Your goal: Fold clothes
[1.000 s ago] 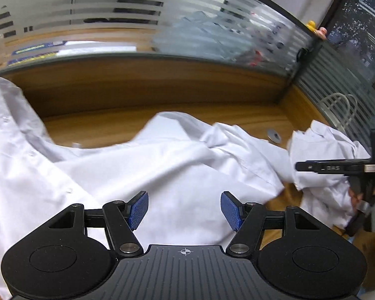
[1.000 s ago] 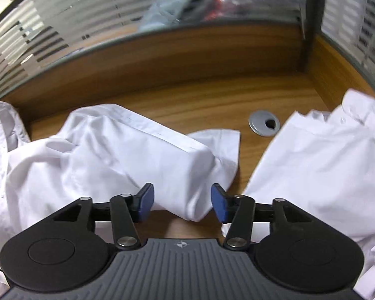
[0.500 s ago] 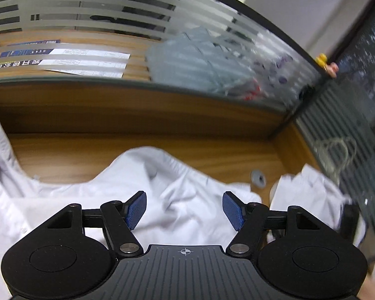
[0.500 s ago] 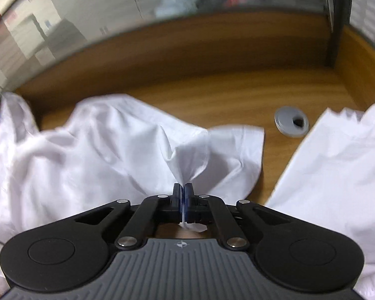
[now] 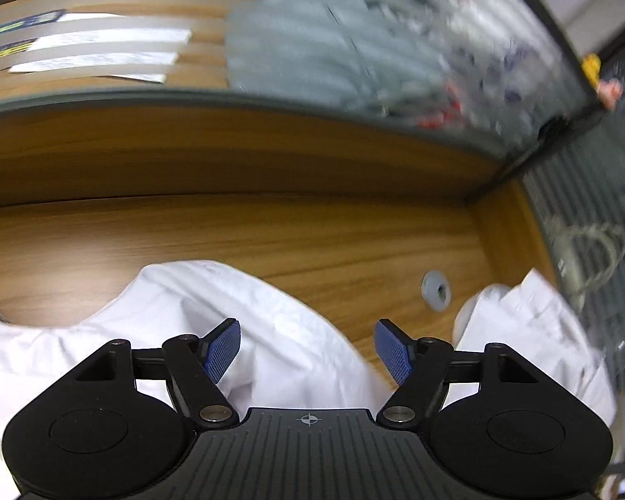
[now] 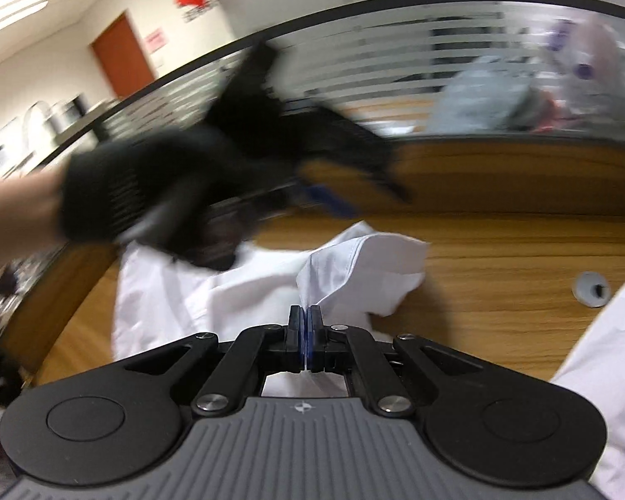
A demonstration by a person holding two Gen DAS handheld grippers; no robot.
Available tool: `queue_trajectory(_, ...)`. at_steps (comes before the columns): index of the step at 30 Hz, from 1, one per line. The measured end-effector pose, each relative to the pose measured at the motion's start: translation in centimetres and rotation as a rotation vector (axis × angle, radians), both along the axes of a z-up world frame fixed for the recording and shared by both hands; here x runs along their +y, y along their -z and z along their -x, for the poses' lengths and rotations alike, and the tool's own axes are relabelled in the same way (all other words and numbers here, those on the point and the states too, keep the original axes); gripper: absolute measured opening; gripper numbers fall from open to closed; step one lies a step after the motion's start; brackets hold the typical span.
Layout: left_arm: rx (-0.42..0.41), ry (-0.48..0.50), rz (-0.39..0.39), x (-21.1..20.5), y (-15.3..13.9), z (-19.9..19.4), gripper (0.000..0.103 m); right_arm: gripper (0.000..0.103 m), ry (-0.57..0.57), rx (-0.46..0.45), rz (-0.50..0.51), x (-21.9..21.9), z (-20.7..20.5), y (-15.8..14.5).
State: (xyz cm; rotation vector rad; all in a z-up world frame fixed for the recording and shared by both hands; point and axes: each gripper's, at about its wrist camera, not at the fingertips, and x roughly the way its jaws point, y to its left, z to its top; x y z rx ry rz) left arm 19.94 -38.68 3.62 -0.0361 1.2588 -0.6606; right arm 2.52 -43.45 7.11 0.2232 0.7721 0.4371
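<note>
Here the right gripper point(image 6: 305, 325) pinches the white shirt point(image 6: 354, 266); the left gripper point(image 5: 308, 348), spread wide, should grab a matching edge.

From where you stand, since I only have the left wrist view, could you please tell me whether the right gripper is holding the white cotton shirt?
Observer: Yes. The right gripper is shut on a pinched fold of the white cotton shirt.
Operator: Thank you. How does my left gripper look from that side?
Observer: The left gripper is a dark motion-blurred shape above the shirt, with one blue pad showing.
Operator: Is anything visible behind it?
Observer: A hand in a black glove holds it.
</note>
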Motion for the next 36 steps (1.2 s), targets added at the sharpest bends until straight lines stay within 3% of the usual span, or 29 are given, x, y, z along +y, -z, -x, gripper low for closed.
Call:
queue_trajectory(11, 0.119, 0.177, -0.261, -5.2, 5.6, 0.0, 0.072, 0.001, -0.079, 0.031, -0.003, 4.8, 2.6, 0.7)
queue_trajectory(12, 0.131, 0.184, -0.280, -5.3, 6.0, 0.1, 0.066, 0.001, -0.081, 0.030, 0.001, 5.1, 2.9, 0.6)
queue_trajectory(14, 0.136, 0.214, -0.289, -5.0, 6.6, 0.6, 0.032, 0.001, -0.081, 0.028, 0.007, 5.2, 3.3, 0.4)
queue_trajectory(15, 0.134, 0.235, -0.286, -4.8, 6.7, 0.8, 0.007, 0.001, -0.081, 0.026, 0.010, 5.3, 3.4, 0.3)
queue_trajectory(18, 0.087, 0.251, -0.192, -2.8, 5.0, 1.2, 0.003, 0.001, -0.076, 0.025, 0.015, 5.8, 4.4, 0.0)
queue_trajectory(22, 0.022, 0.176, -0.033, 2.5, 0.6, 0.7, 0.003, 0.001, -0.058, 0.035, 0.005, 5.9, 5.0, 0.0)
queue_trajectory(29, -0.050, -0.030, 0.208, 17.3, -6.6, -0.1, 0.003, 0.002, -0.058, 0.079, -0.065, 6.2, 5.9, 0.1)
queue_trajectory(32, -0.056, -0.111, 0.247, 23.7, -7.6, 0.5, 0.003, 0.004, -0.077, 0.089, -0.101, 6.6, 6.0, -0.2)
queue_trajectory(36, -0.053, -0.207, 0.214, 31.5, -6.3, 2.5, 0.003, 0.008, -0.088, 0.097, -0.124, 6.7, 5.6, -0.9)
